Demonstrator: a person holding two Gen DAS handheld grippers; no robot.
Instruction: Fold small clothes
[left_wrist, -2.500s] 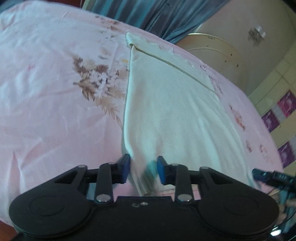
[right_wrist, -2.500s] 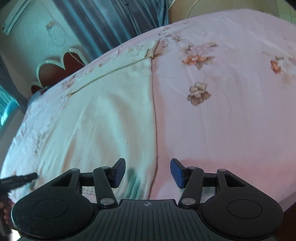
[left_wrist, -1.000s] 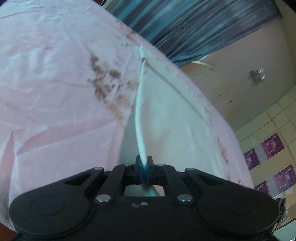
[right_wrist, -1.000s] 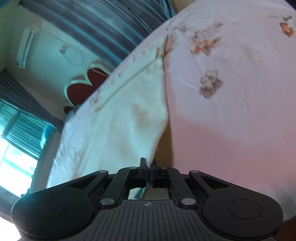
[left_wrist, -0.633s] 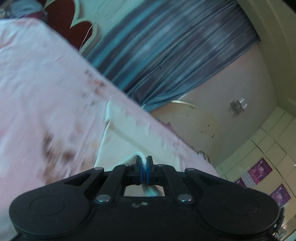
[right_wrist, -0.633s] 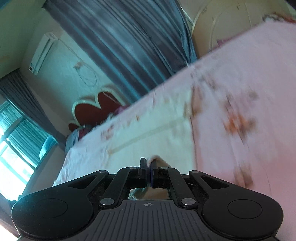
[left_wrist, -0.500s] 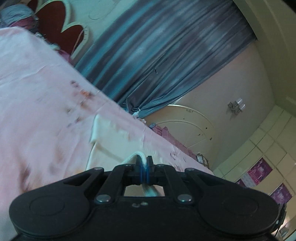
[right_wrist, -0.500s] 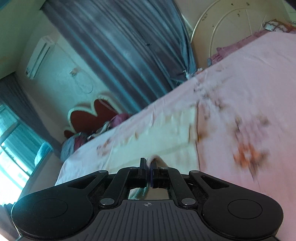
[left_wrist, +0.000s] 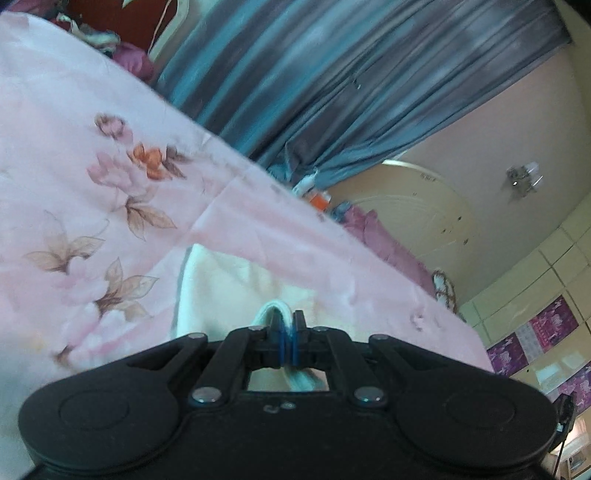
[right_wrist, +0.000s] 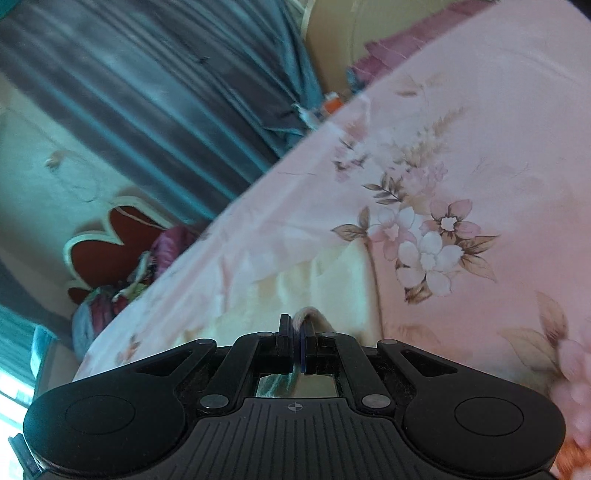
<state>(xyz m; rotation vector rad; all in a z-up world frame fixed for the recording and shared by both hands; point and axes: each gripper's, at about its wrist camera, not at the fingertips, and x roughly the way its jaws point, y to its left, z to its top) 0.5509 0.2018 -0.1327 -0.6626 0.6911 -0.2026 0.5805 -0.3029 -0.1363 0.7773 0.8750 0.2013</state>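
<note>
A cream-white small garment (left_wrist: 225, 284) lies on the pink flowered bedsheet (left_wrist: 74, 206). My left gripper (left_wrist: 287, 332) is shut on a fold of its near edge, which loops up between the blue pads. In the right wrist view the same garment (right_wrist: 332, 280) lies ahead, and my right gripper (right_wrist: 297, 341) is shut on its other near corner. Both grippers hold the edge over the far part of the garment. Most of the cloth is hidden under the gripper bodies.
Blue-grey curtains (left_wrist: 332, 81) hang behind the bed. A red heart-shaped headboard (right_wrist: 110, 236) and purple bedding (right_wrist: 170, 243) are at the bed's far side. A cream rounded footboard (left_wrist: 424, 206) and small items (left_wrist: 317, 199) stand at the bed's edge.
Both grippers closed on the garment's near corners, lifted them and carried them forward over the garment toward its far edge. Less cloth now shows ahead.
</note>
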